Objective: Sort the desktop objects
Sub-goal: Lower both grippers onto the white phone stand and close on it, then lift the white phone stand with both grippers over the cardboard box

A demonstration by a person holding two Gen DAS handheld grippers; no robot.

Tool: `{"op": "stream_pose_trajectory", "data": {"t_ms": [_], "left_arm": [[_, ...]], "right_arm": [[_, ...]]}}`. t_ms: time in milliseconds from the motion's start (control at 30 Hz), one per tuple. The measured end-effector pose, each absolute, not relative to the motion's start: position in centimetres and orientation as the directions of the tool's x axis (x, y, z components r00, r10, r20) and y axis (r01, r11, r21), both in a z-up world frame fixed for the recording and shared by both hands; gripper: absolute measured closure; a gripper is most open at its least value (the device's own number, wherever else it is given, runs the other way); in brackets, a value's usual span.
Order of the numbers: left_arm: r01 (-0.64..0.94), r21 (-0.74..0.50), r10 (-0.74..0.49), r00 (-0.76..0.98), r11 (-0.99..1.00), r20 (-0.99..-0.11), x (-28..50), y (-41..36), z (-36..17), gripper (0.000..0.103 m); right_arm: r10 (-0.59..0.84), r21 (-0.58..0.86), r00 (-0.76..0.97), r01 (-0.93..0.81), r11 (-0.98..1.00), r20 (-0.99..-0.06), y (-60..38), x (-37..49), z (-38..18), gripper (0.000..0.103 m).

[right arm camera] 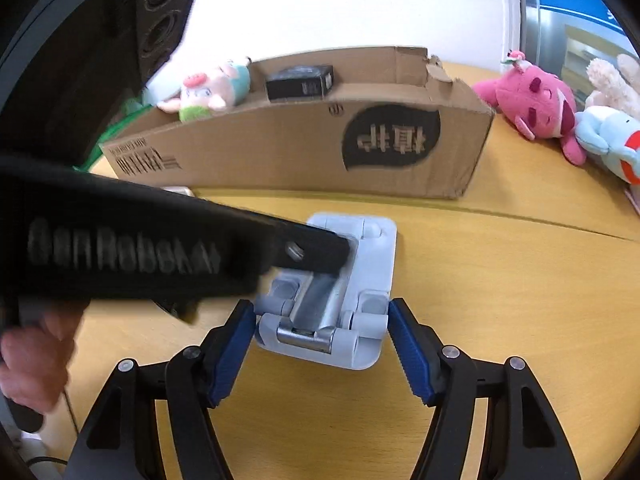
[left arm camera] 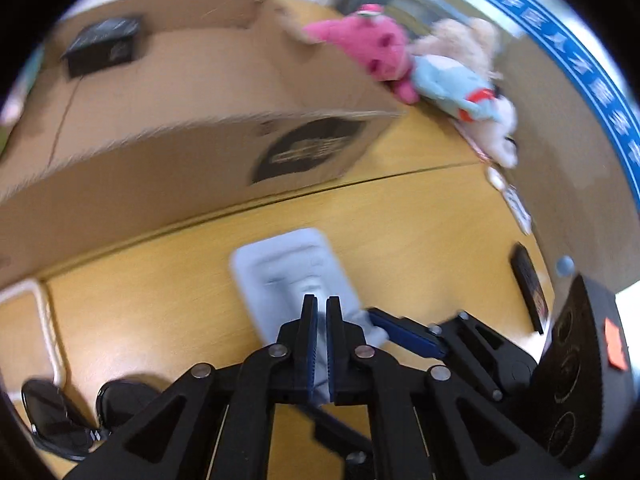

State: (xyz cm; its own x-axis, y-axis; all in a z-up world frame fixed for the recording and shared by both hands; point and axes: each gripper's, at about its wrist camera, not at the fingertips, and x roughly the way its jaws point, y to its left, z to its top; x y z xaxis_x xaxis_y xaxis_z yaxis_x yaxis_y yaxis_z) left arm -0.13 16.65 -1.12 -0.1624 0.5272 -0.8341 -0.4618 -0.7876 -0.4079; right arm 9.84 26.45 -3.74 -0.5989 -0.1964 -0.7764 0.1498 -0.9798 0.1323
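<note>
A pale blue folding phone stand [right arm camera: 360,280] lies flat on the wooden desk, with a metal hinge arm in its middle. My right gripper [right arm camera: 322,354] is open, its blue-padded fingers on either side of the stand's near end. My left gripper [left arm camera: 321,312] is shut on the stand's edge [left arm camera: 280,268]; in the right wrist view it reaches in from the left [right arm camera: 320,252] onto the stand's left side. A cardboard box [right arm camera: 300,148] stands behind, holding a black box [right arm camera: 300,80] and a plush pig [right arm camera: 208,88].
Pink [right arm camera: 536,108], blue [right arm camera: 608,136] and cream [right arm camera: 612,80] plush toys lie at the desk's far right. Sunglasses [left arm camera: 76,412] lie at the near left in the left wrist view, and a dark flat item [left arm camera: 530,288] at the right. A black speaker [right arm camera: 160,28] stands back left.
</note>
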Motion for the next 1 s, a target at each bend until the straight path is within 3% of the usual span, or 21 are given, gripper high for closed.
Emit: {"op": "stream_pose_trajectory", "data": {"t_ms": [100, 167, 233, 300, 400, 433, 700, 1000], "left_arm": [[-0.435, -0.387, 0.498, -0.173, -0.813, -0.85, -0.2, 16.0, -1.7, 0.073], [-0.439, -0.354, 0.474, -0.201, -0.826, -0.857, 0.2, 16.6, -1.9, 0.045], [-0.454, -0.318, 0.44, -0.191, -0.832, -0.878, 0.4, 17.5, -2.6, 0.035], [-0.475, -0.315, 0.444, -0.189, -0.822, -0.876, 1.1, 17.9, -2.9, 0.033], [-0.5, -0.3, 0.443, -0.195, -0.812, -0.875, 1.9, 18.4, -2.8, 0.04], [-0.491, -0.303, 0.443, -0.196, -0.817, -0.875, 1.9, 18.3, -2.9, 0.046], [-0.481, -0.301, 0.459, -0.251, -0.823, -0.852, 2.7, 17.0, -0.9, 0.047], [-0.52, -0.254, 0.491, -0.39, -0.816, -0.779, 3.6, 16.2, 6.0, 0.047]], "right_arm": [[-0.206, 0.151, -0.591, 0.142, -0.978, -0.78, 26.5, 10.4, -4.6, 0.037], [-0.2, 0.143, -0.591, 0.141, -0.98, -0.781, 26.3, 10.6, -4.7, 0.037], [-0.194, 0.134, -0.592, 0.143, -0.98, -0.782, 26.2, 10.5, -4.7, 0.038], [-0.194, 0.13, -0.593, 0.15, -0.98, -0.781, 26.1, 10.6, -4.6, 0.038], [-0.195, 0.122, -0.603, 0.161, -0.979, -0.773, 25.8, 10.9, -4.2, 0.038], [-0.187, 0.113, -0.605, 0.159, -0.981, -0.774, 25.7, 11.0, -4.1, 0.038], [-0.183, 0.101, -0.624, 0.165, -0.981, -0.76, 25.2, 11.5, -2.8, 0.038], [-0.164, 0.049, -0.722, 0.177, -0.983, -0.672, 24.8, 12.8, 3.3, 0.038]]}}
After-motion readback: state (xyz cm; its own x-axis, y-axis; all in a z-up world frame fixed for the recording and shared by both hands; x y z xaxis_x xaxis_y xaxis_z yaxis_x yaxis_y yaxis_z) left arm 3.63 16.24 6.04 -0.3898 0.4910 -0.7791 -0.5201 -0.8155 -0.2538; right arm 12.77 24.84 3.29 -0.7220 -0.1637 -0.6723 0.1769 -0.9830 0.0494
